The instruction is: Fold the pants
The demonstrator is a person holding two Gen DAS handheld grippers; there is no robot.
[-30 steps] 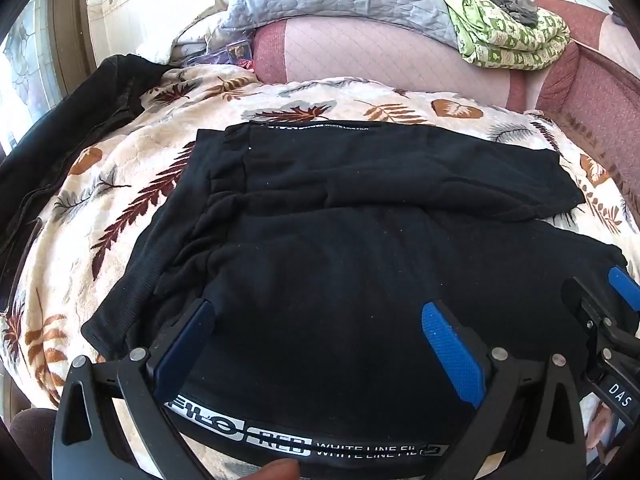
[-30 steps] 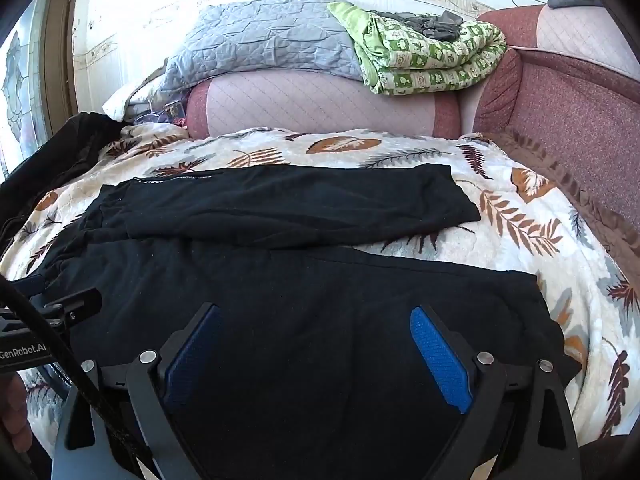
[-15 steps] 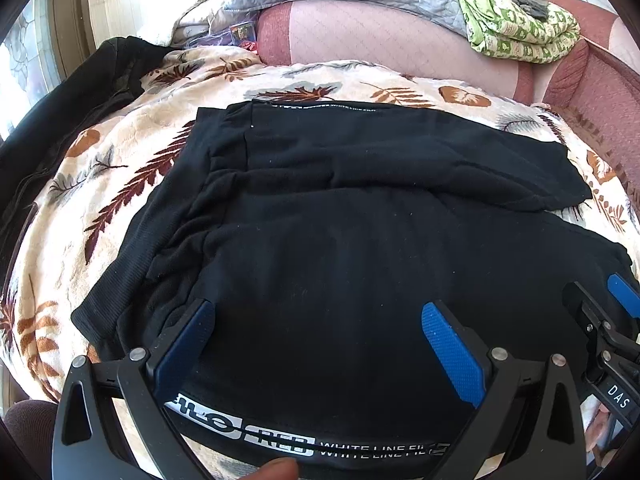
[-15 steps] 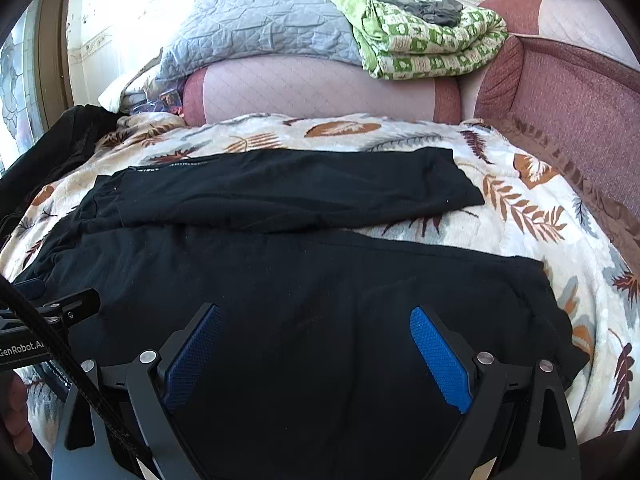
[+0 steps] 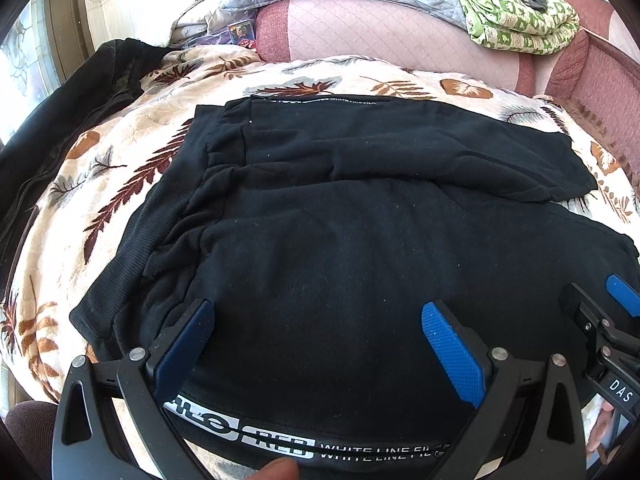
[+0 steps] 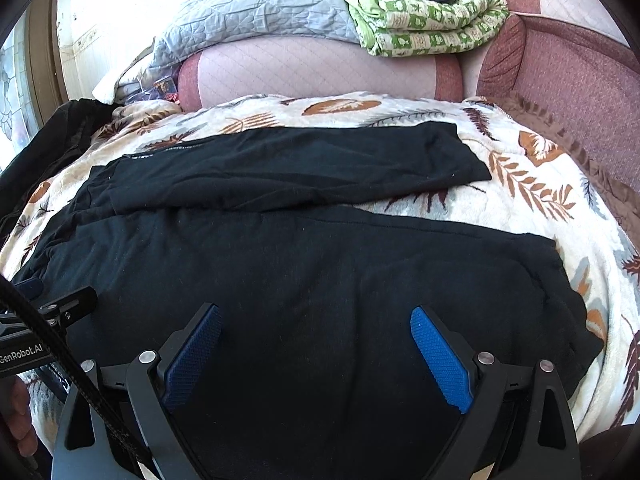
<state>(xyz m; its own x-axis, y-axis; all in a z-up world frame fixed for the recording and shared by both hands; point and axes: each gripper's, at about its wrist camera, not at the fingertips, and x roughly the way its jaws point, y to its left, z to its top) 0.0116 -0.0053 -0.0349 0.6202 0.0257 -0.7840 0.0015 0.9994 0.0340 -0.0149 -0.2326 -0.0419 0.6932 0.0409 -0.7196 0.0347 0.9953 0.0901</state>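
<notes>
Black pants lie spread flat on a leaf-print blanket, waistband to the left, both legs pointing right; they also show in the right wrist view. The near side seam carries a white lettered stripe. My left gripper is open, its blue pads hovering over the near leg by the hip. My right gripper is open over the near leg further right, and its tip shows in the left wrist view. Neither holds cloth.
A black jacket lies at the blanket's left edge. A pink bolster with a grey quilt and a green patterned blanket sits behind. A maroon sofa arm rises on the right.
Both grippers have tipped down and moved slightly forward over the pants. The pants have not moved and both grippers stay open.
</notes>
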